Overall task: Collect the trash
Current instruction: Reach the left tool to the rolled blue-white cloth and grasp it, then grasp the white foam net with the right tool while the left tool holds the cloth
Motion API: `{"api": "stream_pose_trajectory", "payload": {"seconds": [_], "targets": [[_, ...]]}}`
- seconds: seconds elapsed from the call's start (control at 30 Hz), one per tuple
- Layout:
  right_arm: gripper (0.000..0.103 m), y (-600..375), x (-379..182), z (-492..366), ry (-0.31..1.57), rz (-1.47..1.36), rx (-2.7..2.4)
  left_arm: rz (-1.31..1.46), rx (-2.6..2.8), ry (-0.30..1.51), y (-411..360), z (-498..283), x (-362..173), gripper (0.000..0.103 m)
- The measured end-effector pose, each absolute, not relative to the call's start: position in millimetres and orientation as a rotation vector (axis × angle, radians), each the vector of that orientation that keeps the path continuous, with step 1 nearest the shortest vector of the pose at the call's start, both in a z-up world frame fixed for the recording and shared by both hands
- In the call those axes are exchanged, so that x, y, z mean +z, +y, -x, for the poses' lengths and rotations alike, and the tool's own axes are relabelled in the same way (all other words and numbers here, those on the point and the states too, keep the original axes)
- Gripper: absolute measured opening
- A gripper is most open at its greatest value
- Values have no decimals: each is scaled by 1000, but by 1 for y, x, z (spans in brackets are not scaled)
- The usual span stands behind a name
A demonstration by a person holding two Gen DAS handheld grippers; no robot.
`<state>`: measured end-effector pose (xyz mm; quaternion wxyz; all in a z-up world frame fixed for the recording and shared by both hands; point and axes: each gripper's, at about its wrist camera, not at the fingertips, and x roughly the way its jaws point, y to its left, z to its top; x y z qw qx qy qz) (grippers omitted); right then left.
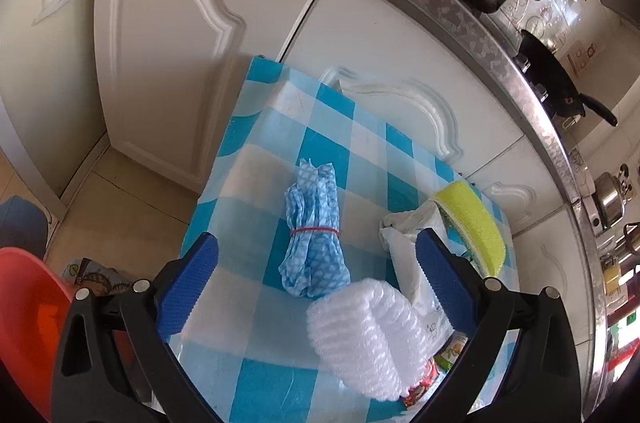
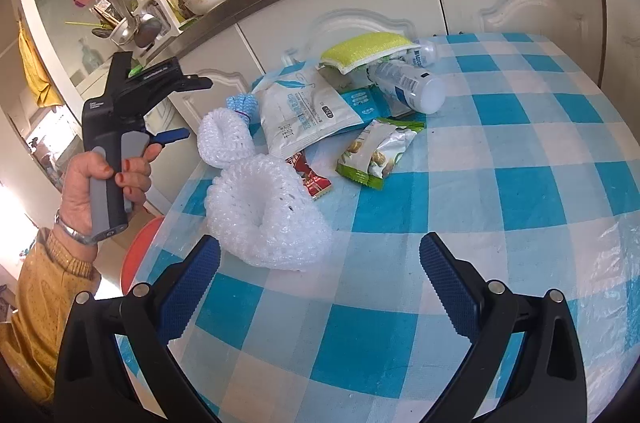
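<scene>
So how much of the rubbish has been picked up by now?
Nothing looks collected yet. Both tongs, left and right, are open and empty above the checked table. Still lying there: the white foam netting, green snack wrapper, red wrapper, white pouch and plastic bottle. A red tub waits beside the table.
</scene>
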<state>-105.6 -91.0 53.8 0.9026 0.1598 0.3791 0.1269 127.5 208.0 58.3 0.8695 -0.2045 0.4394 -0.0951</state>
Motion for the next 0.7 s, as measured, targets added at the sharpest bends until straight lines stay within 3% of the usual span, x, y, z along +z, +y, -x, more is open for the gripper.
{"api": "stream_pose_trajectory", "payload": {"seconds": [0.07, 0.13, 0.17, 0.23, 0.33, 0.47, 0.53, 0.7], "targets": [[99, -90, 53, 105, 778, -321, 265, 387, -186, 941, 200, -140, 51, 98], [99, -86, 52, 102, 782, -307, 280, 353, -183, 960, 195, -149, 45, 89], [99, -84, 52, 100, 784, -299, 288, 338, -177, 969, 192, -152, 43, 79], [99, -79, 50, 95, 783, -293, 308, 315, -189, 992, 186, -158, 37, 73], [98, -71, 50, 87, 781, -293, 341, 288, -190, 1016, 180, -163, 29, 53], [95, -66, 50, 75, 781, -302, 354, 289, -208, 1034, 177, -161, 24, 38], [72, -65, 49, 71, 792, -315, 366, 287, -218, 1029, 176, -158, 24, 34], [58, -63, 49, 69, 801, -332, 383, 278, -231, 1029, 172, -147, 25, 30]]}}
